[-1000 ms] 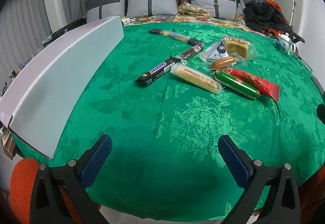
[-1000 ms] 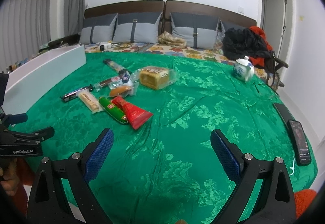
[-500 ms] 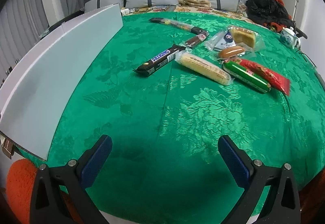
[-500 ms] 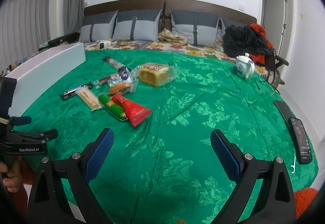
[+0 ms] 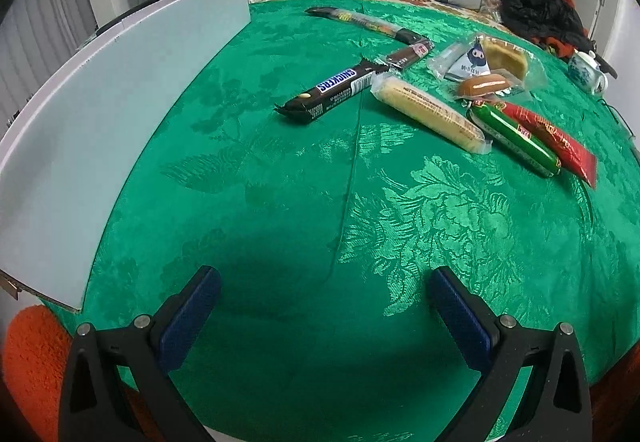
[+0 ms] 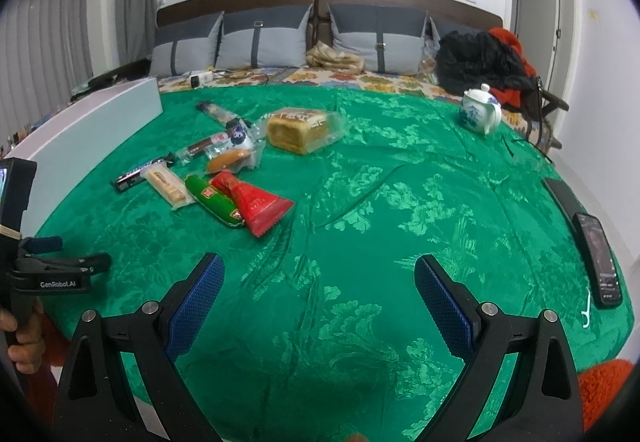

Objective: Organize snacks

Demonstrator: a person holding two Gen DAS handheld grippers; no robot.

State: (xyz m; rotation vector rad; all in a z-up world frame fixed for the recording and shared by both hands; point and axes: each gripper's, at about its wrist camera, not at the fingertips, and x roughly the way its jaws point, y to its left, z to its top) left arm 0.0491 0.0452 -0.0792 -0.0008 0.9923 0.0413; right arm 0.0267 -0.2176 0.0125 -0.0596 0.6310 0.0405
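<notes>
We worked over a green brocade cloth spread on a table, with a bed, grey pillows and a white wall behind it. Nearest us in the left wrist view, the left gripper hung with its blue pads spread wide and nothing between them, above bare cloth at 6 o'clock. In the right wrist view the right gripper was likewise released and empty, and at 9 o'clock there we saw the left tool's black body gripped by a hand. A long white box ran along the cloth's edge from 8 to 11 o'clock in the left view. Farther out, the snacks lay clustered toward 1 o'clock: a Snickers bar, then just beside it a yellow wafer pack, a green sausage and a red packet lying side by side and touching. Behind these sat a small bun in clear wrap, a white sachet, a wrapped cake, a small dark bar and a long dark pack. Well apart, at 1 o'clock in the right view, stood a blue-and-white teapot, and a phone lay at the cloth's edge at 3 o'clock.
</notes>
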